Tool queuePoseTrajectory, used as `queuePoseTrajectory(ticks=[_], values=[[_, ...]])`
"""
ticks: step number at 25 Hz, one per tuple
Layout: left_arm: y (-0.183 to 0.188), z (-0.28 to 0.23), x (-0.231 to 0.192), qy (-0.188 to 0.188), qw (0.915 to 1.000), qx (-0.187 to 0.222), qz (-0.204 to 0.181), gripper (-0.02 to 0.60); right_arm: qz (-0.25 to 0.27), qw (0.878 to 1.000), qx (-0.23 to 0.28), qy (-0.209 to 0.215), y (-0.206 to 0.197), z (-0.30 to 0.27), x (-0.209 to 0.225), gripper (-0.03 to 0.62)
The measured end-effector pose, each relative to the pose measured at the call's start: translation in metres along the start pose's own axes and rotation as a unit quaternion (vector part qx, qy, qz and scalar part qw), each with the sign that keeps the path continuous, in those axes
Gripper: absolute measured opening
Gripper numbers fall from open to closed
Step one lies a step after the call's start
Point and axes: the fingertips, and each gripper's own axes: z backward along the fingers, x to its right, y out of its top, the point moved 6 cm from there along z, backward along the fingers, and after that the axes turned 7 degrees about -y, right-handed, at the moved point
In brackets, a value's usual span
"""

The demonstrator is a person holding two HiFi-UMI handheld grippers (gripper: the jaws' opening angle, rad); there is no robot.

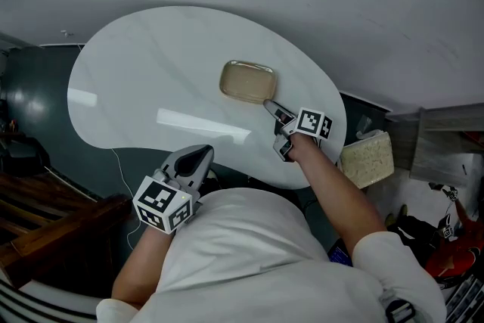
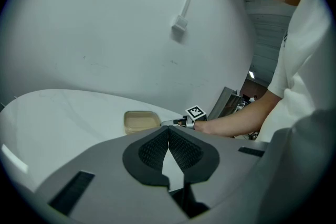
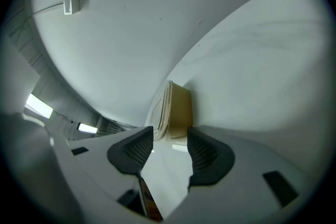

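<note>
- A white oval worktop [image 1: 136,79] stands against a pale wall.
- A beige container [image 1: 247,82] lies on its far side.
- Right gripper [image 1: 270,107]: fingers apart, just at the container's edge.
- Left gripper [image 1: 198,156]: fingers together, empty, well apart from it.

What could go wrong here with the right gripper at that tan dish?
1. The right gripper is open with its jaws only at the near corner of the dish. Shutting there may give a shallow grip that slips or tips the dish.
2. If a jaw tip meets the rim instead of straddling it, the dish could slide on the glossy table.
</note>
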Motion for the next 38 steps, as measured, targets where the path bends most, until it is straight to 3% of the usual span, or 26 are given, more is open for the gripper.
queuePoseTrajectory(ticks=[18,38], values=[[-0.001,-0.005,-0.004,0.0,1.0,-0.009,0.0,0.017,-0.035,0.999,0.023,0.0,0.006,0.004,-0.007,0.072],[-0.005,0.005,-0.002,0.005,1.0,0.002,0.002,0.017,-0.061,0.997,0.03,0.04,0.004,0.023,-0.021,0.047]])
